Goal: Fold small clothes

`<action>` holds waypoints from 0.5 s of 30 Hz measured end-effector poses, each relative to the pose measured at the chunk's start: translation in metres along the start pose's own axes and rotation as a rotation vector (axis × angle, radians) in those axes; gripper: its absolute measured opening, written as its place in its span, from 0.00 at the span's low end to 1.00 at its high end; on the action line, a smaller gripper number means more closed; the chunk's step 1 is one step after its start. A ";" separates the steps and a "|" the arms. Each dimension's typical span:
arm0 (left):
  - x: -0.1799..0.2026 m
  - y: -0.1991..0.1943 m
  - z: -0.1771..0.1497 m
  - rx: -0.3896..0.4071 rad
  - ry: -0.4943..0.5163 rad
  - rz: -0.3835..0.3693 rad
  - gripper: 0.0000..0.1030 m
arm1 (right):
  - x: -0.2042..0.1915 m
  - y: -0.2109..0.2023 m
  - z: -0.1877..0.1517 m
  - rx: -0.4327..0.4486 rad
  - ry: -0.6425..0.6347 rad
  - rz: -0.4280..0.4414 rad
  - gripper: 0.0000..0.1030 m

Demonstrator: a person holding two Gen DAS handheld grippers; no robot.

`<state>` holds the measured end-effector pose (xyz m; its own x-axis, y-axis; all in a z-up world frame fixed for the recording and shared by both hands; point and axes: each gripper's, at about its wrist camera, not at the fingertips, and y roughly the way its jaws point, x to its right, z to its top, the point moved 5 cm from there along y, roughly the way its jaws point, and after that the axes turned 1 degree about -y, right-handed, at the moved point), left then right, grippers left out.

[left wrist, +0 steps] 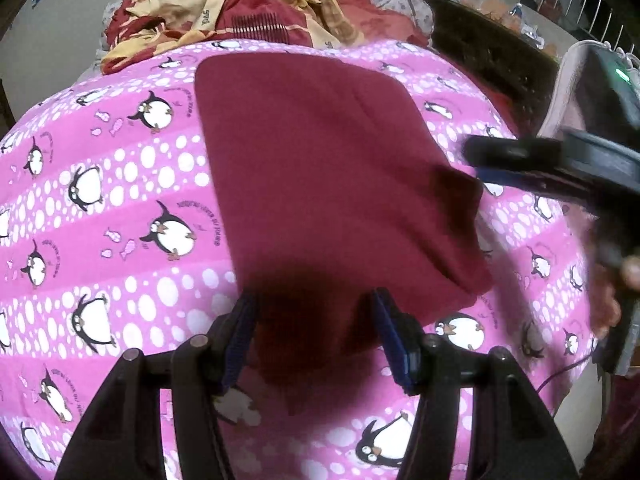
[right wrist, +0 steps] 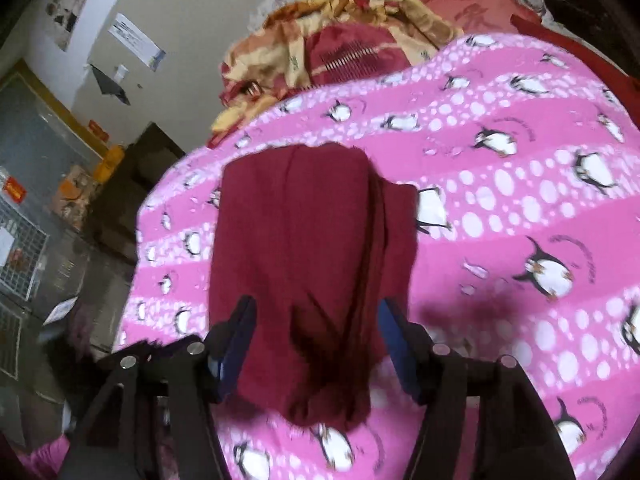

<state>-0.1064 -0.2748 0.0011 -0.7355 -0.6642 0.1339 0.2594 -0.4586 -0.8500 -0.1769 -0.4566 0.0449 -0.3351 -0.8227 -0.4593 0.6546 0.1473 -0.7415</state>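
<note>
Left wrist view: the maroon garment (left wrist: 332, 168) lies folded mid-bed on the penguin sheet (left wrist: 120, 200) — both hand-held grippers, left (left wrist: 316, 344) and right (right wrist: 316, 344), gape wide; pinch its near edge evenly, then fold squarely.

The maroon cloth (left wrist: 332, 168) on the penguin-print sheet (left wrist: 120, 184) is seen from close above in both wrist views, each angled down between its own fingers toward the patterned fabric pile (right wrist: 340, 40) behind.
</note>
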 end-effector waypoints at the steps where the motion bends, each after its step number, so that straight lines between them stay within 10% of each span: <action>1: 0.001 0.002 0.000 -0.005 0.001 0.000 0.56 | -0.001 0.010 0.003 -0.011 -0.004 -0.012 0.57; 3: 0.002 0.006 -0.001 -0.013 0.002 0.010 0.56 | -0.001 0.024 0.004 -0.022 -0.030 -0.028 0.14; 8: 0.001 0.013 -0.003 -0.022 0.016 0.015 0.64 | 0.012 0.021 -0.004 -0.006 -0.126 -0.162 0.12; 15: -0.007 0.023 -0.007 -0.047 -0.035 0.013 0.64 | 0.017 0.013 -0.006 -0.015 -0.084 -0.129 0.13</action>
<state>-0.0997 -0.2764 -0.0227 -0.7094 -0.6908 0.1399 0.2385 -0.4220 -0.8746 -0.1775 -0.4655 0.0245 -0.3578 -0.8780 -0.3179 0.5994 0.0452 -0.7992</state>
